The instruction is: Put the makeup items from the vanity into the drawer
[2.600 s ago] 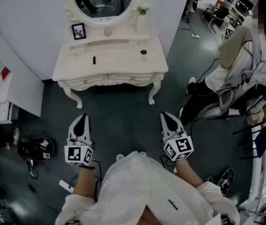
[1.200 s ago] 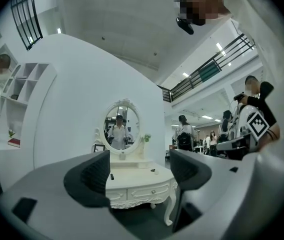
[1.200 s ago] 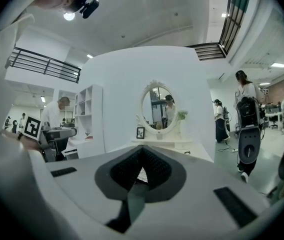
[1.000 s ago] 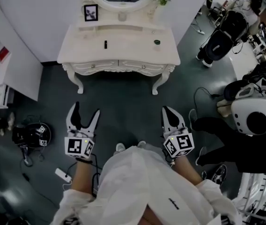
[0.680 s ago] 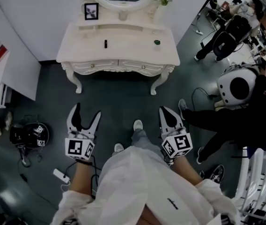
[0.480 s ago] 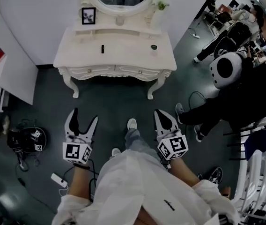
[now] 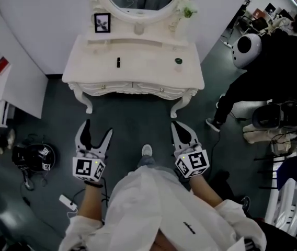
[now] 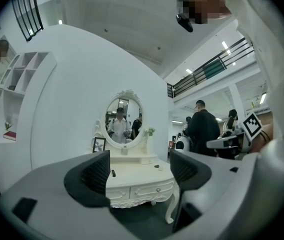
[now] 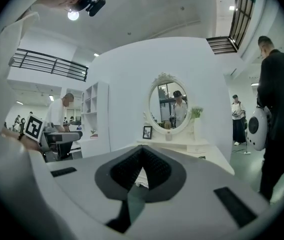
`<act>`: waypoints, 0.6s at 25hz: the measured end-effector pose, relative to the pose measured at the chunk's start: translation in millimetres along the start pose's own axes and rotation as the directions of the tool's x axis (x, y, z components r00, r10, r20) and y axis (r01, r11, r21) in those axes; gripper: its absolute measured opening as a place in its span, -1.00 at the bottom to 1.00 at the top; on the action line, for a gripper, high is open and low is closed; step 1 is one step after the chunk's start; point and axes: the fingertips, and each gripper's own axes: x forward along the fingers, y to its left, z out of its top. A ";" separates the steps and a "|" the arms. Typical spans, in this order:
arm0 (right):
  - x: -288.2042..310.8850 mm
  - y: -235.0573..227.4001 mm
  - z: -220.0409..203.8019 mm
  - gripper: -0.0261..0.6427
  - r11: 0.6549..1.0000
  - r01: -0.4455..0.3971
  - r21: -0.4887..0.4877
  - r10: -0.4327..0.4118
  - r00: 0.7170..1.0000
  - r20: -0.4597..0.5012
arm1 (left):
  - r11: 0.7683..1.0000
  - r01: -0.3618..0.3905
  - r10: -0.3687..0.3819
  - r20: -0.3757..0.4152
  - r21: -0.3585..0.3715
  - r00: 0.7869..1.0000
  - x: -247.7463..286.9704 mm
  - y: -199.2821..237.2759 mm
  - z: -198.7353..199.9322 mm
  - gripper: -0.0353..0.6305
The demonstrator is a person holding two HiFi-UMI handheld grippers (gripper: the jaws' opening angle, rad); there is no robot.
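Facing the table point(image 7: 143, 69) from well apart, the left tongs point(image 7: 97, 129) gape empty, seemingly readied for grasping; the right tongs point(image 7: 178, 130) are closed, empty.

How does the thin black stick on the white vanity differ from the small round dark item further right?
Shape: the thin black stick is long and narrow, while the small round dark item is squat and disc-like. Place: the stick lies left of the tabletop's middle; the round item sits near the right end. Both are dark and rest on the white vanity, well apart.
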 end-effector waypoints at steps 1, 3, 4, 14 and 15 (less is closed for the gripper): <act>8.1 -7.5 0.5 -0.87 1.000 -0.005 0.005 0.006 1.000 -0.002 | 1.000 -0.002 0.002 -0.003 0.000 1.000 10.6 0.1 0.2 0.18; 25.4 -22.1 1.4 -0.87 1.000 -0.020 0.014 0.020 1.000 -0.009 | 1.000 -0.011 0.011 -0.011 0.003 1.000 32.5 2.4 1.3 0.18; 34.7 -29.5 2.3 -0.87 0.999 -0.027 0.018 0.028 1.000 -0.011 | 1.000 -0.016 0.016 -0.014 0.004 1.000 44.3 4.6 2.4 0.18; 101.3 -110.5 6.2 -0.87 0.996 -0.078 0.046 0.079 0.997 -0.010 | 0.999 -0.028 0.029 -0.028 0.024 0.999 153.8 -2.9 6.5 0.18; 105.1 -116.8 7.4 -0.87 0.996 -0.080 0.048 0.081 0.997 -0.010 | 0.999 -0.030 0.031 -0.029 0.020 0.999 162.5 -3.5 6.8 0.18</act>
